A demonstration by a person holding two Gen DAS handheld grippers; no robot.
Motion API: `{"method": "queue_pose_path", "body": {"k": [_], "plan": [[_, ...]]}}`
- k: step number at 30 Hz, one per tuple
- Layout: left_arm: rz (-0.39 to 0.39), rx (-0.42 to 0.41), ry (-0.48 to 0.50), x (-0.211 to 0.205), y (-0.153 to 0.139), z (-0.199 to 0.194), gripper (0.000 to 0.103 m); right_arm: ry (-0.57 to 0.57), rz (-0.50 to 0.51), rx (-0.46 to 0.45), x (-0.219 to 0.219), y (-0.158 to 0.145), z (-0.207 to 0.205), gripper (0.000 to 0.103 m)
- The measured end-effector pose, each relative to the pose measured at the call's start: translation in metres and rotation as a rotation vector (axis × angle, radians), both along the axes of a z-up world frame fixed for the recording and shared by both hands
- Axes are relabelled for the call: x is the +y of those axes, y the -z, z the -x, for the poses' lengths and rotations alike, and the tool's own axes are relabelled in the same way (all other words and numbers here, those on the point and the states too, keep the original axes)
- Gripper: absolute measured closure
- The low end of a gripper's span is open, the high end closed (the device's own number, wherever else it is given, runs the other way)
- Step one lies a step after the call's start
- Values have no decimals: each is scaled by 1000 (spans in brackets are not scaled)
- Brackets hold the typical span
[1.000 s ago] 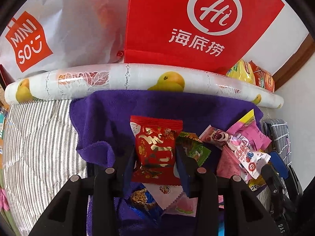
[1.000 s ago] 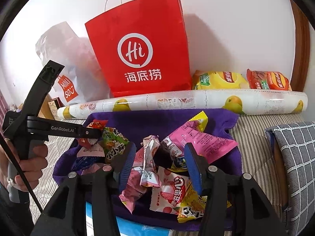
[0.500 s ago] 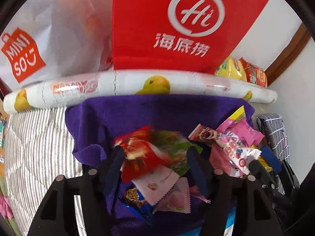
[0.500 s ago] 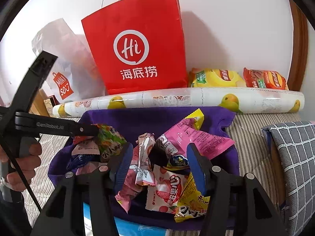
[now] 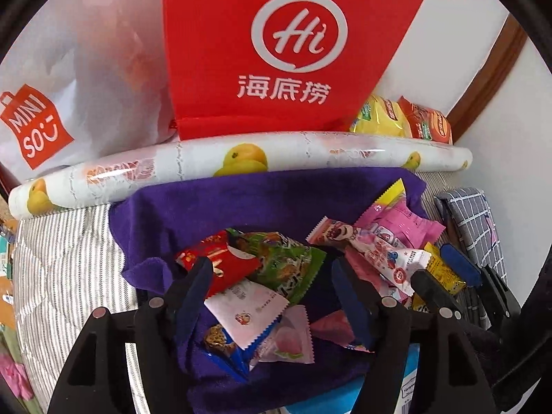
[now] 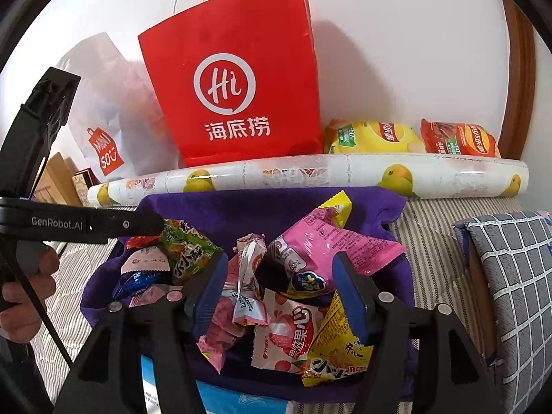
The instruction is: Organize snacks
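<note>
Nearest, in the left view: left gripper (image 5: 272, 265) with jaws apart, just opened, pressing on nothing. Straddles a red packet (image 5: 214, 258) and a green packet (image 5: 286, 262), both loose on the left-hand heap atop a white sachet (image 5: 246, 307). Reads as a drop-off, the grip let go so a packet lands with its own kind.

Beside that, right gripper (image 6: 280, 260), likewise just widened, pads clear of everything. Frames a crumpled wrapper (image 6: 250, 276) and a pink packet (image 6: 331, 241) in the right-hand heap, with a strawberry sachet (image 6: 286, 334) and a yellow packet (image 6: 331, 362) lower down. Probably spread to take or release one of these; cannot tell which.

Under both heaps, a purple cloth (image 5: 207, 207), seemingly spread as a sorting mat to keep wrappers off the striped bedding (image 5: 69, 258). At the right view's left edge, a hand (image 6: 24, 286) on the left tool's handle. Off to the right, a checked cushion (image 6: 510, 276).

Farther back, a fruit-print roll (image 5: 310, 151) laid along the cloth's far edge, serving as a stop. Behind it, a red bag (image 5: 276, 51) upright against the wall (image 6: 396, 51), a white bag (image 5: 86, 69) alongside, and two chip bags (image 6: 372, 136) parked apart, likely too bulky for the heaps.
</note>
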State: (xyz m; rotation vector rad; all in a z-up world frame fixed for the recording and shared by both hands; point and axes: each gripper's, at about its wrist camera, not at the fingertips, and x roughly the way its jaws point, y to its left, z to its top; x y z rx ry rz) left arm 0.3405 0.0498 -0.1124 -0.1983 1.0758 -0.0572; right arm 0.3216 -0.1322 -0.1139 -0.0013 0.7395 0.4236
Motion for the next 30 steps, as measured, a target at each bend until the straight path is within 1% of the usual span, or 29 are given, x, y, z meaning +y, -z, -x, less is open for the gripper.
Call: {"method": "queue_pose_path", "body": {"k": [6,13,15,20,25,30], "plan": [[-12,-4,37,-15,0,2,34,17,-2,-7,-2,-3,1,28],[-33,-22,63,-23,-5,7,33,43,-4,-20,-4,-5,1,21],[-32,-23,68,-25,-6,7,33,45,3,-29,-4,-5,2,18],[-32,-31,71,-25,-9,9,33,40,7,-50,-2,-9,6,17],[-25,-52,68,-22,-19,15,33,35,19,-59,4,-13,8,17],[-26,-79,69,-21,-30,21,33,29,3,-25,6,-26,8,17]]}}
